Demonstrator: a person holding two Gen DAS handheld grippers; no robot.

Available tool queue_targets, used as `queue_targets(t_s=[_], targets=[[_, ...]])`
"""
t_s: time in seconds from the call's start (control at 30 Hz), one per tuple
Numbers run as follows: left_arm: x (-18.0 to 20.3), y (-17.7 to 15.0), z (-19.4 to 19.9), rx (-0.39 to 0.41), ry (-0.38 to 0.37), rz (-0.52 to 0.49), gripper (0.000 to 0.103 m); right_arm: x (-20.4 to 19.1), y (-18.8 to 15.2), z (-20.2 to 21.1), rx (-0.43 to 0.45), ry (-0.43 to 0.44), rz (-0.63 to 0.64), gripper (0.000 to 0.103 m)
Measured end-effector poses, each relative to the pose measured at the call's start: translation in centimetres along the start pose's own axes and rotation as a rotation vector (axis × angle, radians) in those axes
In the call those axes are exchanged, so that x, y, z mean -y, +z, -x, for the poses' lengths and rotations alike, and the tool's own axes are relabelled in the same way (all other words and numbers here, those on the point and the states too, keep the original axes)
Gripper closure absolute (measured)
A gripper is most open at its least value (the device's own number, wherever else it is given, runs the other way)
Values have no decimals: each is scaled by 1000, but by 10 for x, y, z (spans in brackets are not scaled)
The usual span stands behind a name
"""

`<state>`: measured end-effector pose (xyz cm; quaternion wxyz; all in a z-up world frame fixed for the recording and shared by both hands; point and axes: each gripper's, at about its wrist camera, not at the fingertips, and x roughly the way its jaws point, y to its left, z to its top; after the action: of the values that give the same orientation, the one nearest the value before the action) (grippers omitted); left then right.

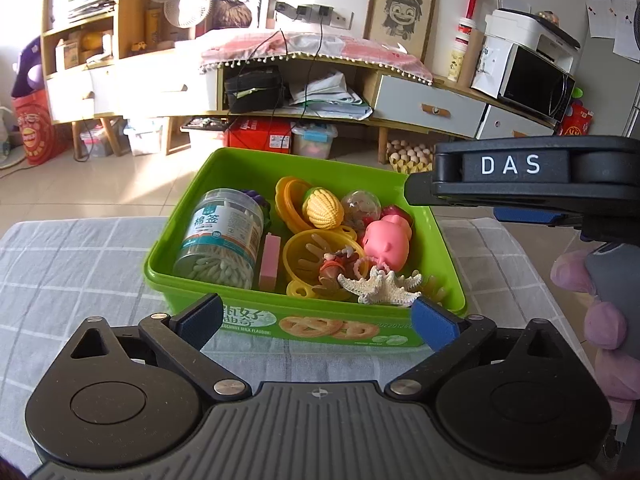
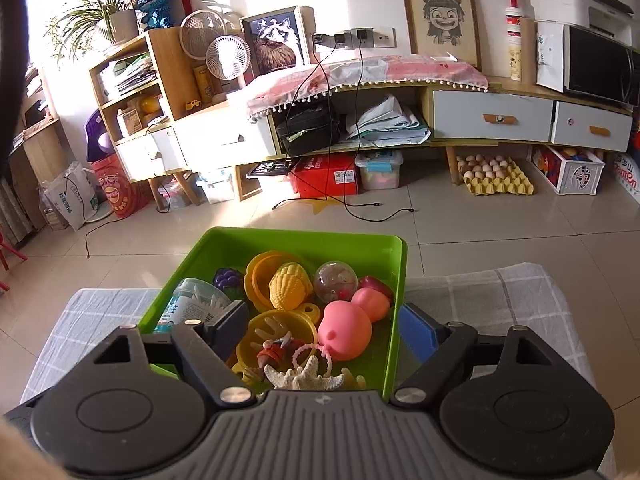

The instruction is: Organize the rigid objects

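Observation:
A green plastic box [image 1: 168, 248] stands on a table under a grey checked cloth [image 1: 80, 264]. It holds a cotton swab jar [image 1: 224, 236], a pink block [image 1: 269, 260], yellow toy bowls [image 1: 298, 252], a yellow corn toy [image 1: 322, 208], a clear ball [image 1: 360, 206], a pink pig [image 1: 386, 242] and a white starfish [image 1: 384, 286]. My left gripper [image 1: 318, 318] is open in front of the box's near wall, with nothing between its pads. My right gripper [image 2: 324, 324] is open above the box's near right part, over the pig [image 2: 344, 330]. Its right finger [image 2: 418, 328] is outside the box wall.
The right gripper's black body [image 1: 520, 176] reaches in over the box's right rim, held by a hand [image 1: 604, 320]. Beyond the table lie tiled floor [image 2: 440, 232], a low cabinet [image 2: 492, 118], storage boxes, a cable and a tray of eggs [image 2: 496, 180].

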<state>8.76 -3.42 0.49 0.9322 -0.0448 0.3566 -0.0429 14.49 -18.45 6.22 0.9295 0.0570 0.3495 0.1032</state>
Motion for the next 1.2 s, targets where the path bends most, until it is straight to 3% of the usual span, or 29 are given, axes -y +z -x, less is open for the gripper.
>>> queue_targets(t_s=[0.37,0.6,0.7,1.2], targets=[[-5,-14,34,-53,72,-16,5,2,-43,50,-62,-80,2,32],[-15,-26,37,-133,190,18,5,10,-67,71,-107,-118,-36,22],[-18,-28,44,-110,222,15,5,9,-77,68,-141,-133,-33,22],[-20,-31,49,-138,235,15,5,5,-85,72,-164,-101,-28,22]])
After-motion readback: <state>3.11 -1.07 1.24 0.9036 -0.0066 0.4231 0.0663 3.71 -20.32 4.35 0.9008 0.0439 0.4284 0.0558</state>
